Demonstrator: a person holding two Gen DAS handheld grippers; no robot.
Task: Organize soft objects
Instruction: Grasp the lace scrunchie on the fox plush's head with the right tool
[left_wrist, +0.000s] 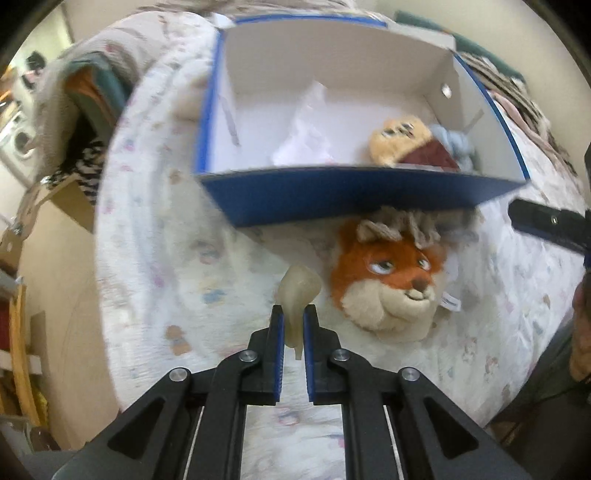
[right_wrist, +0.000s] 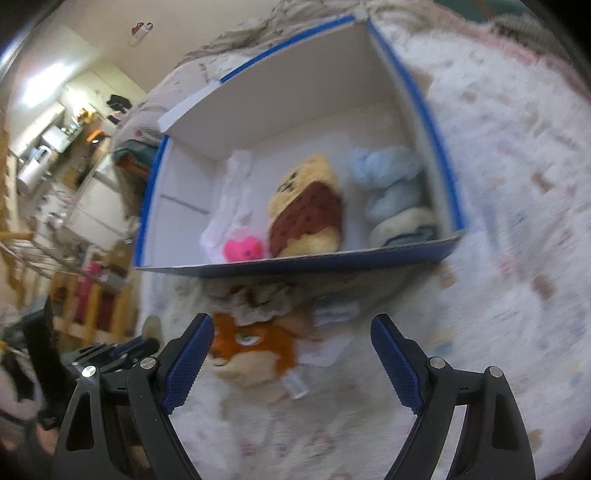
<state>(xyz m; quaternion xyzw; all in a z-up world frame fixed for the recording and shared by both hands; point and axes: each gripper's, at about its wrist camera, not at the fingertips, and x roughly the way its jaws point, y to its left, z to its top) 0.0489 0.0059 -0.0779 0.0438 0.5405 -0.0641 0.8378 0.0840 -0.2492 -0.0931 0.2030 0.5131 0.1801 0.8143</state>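
Note:
My left gripper (left_wrist: 293, 314) is shut on a small pale beige soft piece (left_wrist: 298, 288), held above the quilted bed cover. An orange fox plush head (left_wrist: 391, 280) with a tan mane lies just right of it, against the blue box's front wall (left_wrist: 332, 199). In the right wrist view my right gripper (right_wrist: 292, 317) stands open above the bed. The fox plush (right_wrist: 251, 347) lies beneath it, by the left finger. Inside the box (right_wrist: 295, 266) are a yellow bear in a maroon shirt (right_wrist: 306, 210), a pink heart plush (right_wrist: 242, 249), a light blue plush (right_wrist: 391, 184) and a cream plush (right_wrist: 402, 225).
White crumpled paper (right_wrist: 229, 206) lies in the box's left half. The white patterned bed cover (right_wrist: 498, 221) spreads to the right of the box. Folded clothes (left_wrist: 92, 88) are piled at the bed's far left. Wooden furniture (right_wrist: 88, 306) and room clutter stand beyond the left bed edge.

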